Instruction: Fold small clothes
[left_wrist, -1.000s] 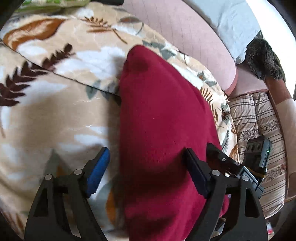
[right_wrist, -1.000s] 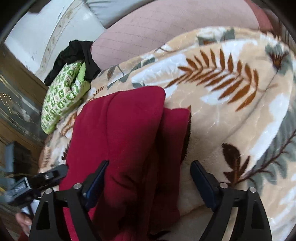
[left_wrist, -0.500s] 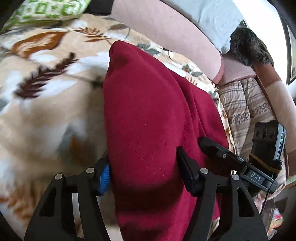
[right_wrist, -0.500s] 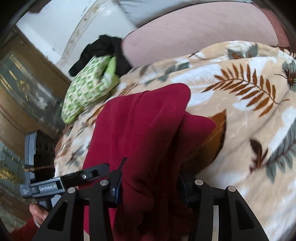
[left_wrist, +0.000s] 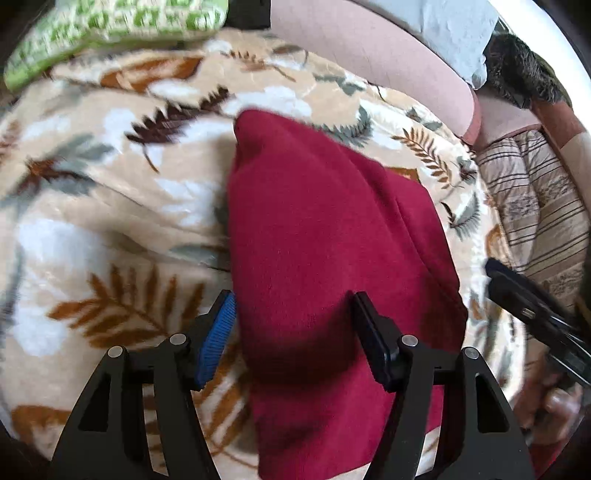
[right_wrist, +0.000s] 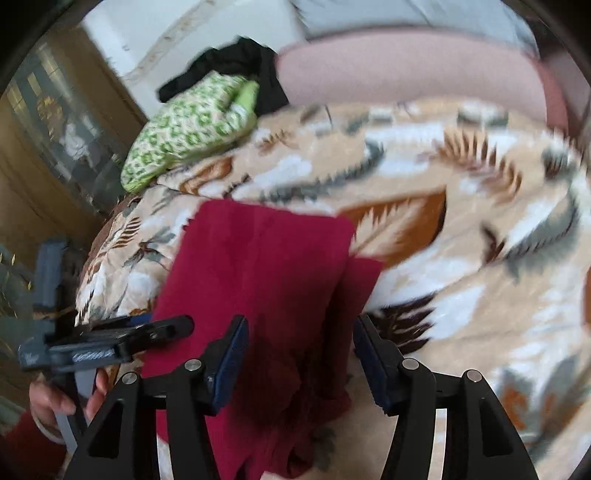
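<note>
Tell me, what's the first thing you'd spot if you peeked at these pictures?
The dark red garment grabs the eye first: it lies folded lengthwise in the middle of the leaf-patterned blanket. Both black grippers sit open over its near end, the left gripper astride one part and the right gripper astride another. Farther back, a green patterned bundle rests at the blanket's edge.
</note>
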